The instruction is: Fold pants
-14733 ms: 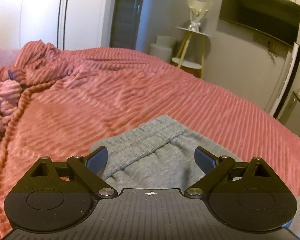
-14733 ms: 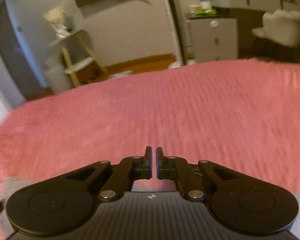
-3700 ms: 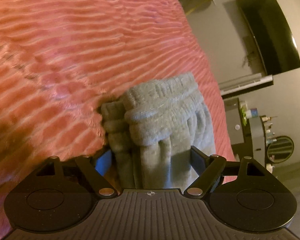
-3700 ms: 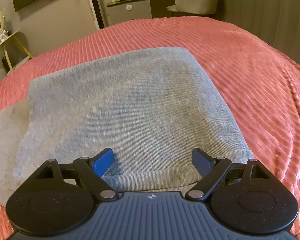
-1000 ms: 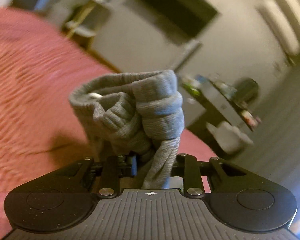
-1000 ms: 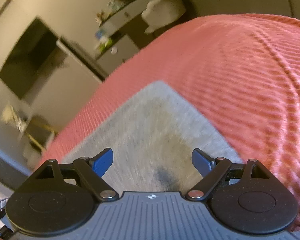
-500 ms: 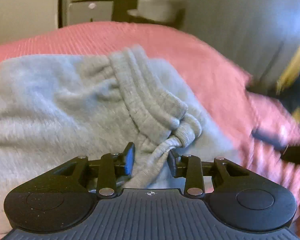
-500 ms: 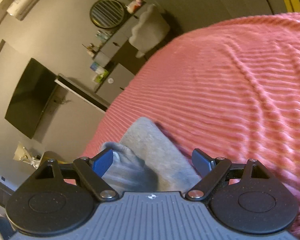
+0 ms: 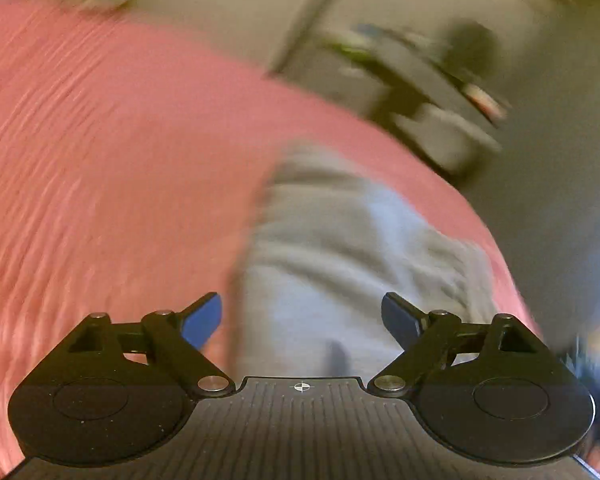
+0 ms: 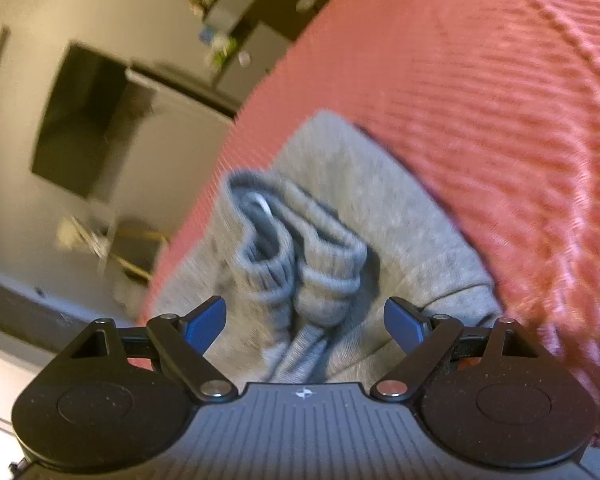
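The grey pants (image 9: 340, 248) lie folded in a compact stack on the pink ribbed bedspread (image 9: 100, 160). The left wrist view is blurred by motion. My left gripper (image 9: 302, 318) is open and empty, just above the near end of the stack. In the right wrist view the pants (image 10: 380, 216) show their ribbed waistband (image 10: 320, 268) bunched on top of the flat folded layer. My right gripper (image 10: 305, 320) is open and empty, its fingers either side of the waistband end without touching it.
The bedspread (image 10: 480, 80) spreads wide to the right. The bed's edge runs close behind the pants. Beyond it are a wall TV (image 10: 80, 120), a white dresser (image 10: 236, 68) with small items, and a side table (image 10: 132, 244).
My left gripper has opened and let go of the waistband, which now lies on the folded stack. It has swung away fast. My right gripper stayed open and tilted toward the waistband.
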Action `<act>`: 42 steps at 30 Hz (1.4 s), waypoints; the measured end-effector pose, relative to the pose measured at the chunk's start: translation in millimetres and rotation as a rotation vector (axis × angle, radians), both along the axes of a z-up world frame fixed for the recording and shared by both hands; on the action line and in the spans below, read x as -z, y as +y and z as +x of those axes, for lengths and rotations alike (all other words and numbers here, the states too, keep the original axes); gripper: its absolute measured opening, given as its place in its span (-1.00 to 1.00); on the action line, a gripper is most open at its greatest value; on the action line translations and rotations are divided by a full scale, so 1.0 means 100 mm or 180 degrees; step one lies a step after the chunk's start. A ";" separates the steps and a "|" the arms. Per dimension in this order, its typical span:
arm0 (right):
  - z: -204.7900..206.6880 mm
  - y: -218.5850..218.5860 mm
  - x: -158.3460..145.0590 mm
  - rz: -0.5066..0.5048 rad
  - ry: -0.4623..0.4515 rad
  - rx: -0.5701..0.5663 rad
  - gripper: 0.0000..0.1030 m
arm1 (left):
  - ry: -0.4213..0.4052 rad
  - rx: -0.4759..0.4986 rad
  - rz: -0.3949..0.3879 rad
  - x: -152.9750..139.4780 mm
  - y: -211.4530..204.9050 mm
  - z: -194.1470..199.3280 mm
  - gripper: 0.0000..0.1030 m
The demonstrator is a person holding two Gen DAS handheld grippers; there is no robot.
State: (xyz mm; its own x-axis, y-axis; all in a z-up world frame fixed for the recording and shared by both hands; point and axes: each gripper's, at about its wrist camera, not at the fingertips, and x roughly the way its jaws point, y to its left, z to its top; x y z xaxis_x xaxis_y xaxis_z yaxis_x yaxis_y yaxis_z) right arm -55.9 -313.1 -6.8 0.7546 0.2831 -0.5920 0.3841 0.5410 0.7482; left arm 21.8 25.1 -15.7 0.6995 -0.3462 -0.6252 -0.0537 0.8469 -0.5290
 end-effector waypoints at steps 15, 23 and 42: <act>0.38 0.46 -0.02 -0.0699 0.0159 0.0138 0.03 | 0.0577 -0.0418 -0.0605 0.35 0.41 0.17 0.76; -0.09 0.55 -0.30 -0.1093 -0.0239 0.0312 0.06 | 0.0575 -0.0387 -0.0537 0.35 0.42 0.10 0.77; -0.13 1.18 -0.48 -0.2600 -0.0555 -0.0292 0.67 | 0.0443 0.0061 0.0416 0.24 0.02 0.19 0.75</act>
